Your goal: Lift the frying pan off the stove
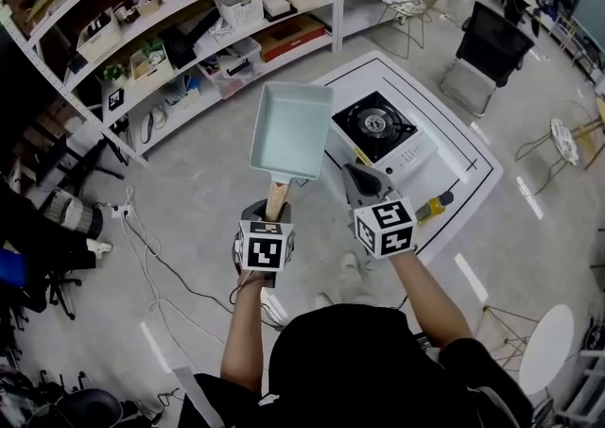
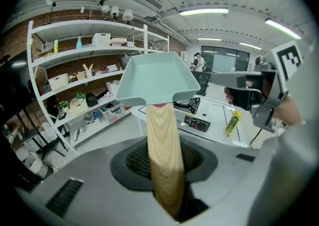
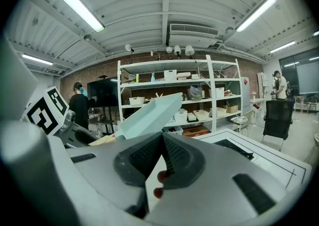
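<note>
Left gripper (image 1: 276, 209) holds the frying pan (image 1: 291, 130) clear of the stove (image 1: 378, 128).

Head view looks steeply down from overhead; both gripper views look closely along their jaws. All share the teal rectangular frying pan (image 1: 288, 131) and white metal shelving (image 3: 119, 90).

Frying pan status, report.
Left claw shut on wooden handle. Right claw shut, empty. Frying pan aloft, clear of stove. Nothing in the way.

Black short-sleeved top (image 1: 378, 365), grey left claw (image 1: 275, 199), grey right claw (image 1: 355, 173), black-and-white marker cubes (image 1: 265, 251)
</note>
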Motion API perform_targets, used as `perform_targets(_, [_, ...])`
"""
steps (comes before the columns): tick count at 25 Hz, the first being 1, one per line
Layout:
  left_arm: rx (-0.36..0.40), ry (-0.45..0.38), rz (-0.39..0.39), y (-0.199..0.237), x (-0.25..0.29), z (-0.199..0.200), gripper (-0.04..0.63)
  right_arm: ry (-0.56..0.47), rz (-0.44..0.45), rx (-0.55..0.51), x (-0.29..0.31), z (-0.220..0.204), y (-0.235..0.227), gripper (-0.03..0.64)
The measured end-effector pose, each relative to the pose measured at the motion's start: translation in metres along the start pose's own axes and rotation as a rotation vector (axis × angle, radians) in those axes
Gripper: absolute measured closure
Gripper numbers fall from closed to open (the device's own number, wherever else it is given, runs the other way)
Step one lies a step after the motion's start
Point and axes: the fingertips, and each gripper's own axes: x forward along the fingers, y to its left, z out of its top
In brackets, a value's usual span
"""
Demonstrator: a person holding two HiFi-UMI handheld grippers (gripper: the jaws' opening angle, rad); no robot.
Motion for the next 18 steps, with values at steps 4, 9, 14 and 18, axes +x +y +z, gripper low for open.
perform_targets(4, [0.001, -0.019, 0.0, 0.002, -0.016, -0.008, 0.477, -0.002, 0.0, -0.012, -0.01, -0.001, 0.016, 0.62])
perform_targets(9, [0.006, -0.032, -0.001, 0.002, -0.038, -0.012, 0.477, -0.006, -0.013, -0.036, -0.022, -0.002, 0.03, 0.62])
perform_targets(14, [0.0, -0.069, 0.012, 0.006, -0.056, -0.006, 0.477, -0.019, -0.006, -0.051, -0.026, 0.006, 0.038, 0.62])
perform_targets(18, [-0.013, -0.088, 0.024, 0.004, -0.065, -0.001, 0.477, -0.025, 0.002, -0.054, -0.029, 0.009, 0.04, 0.62])
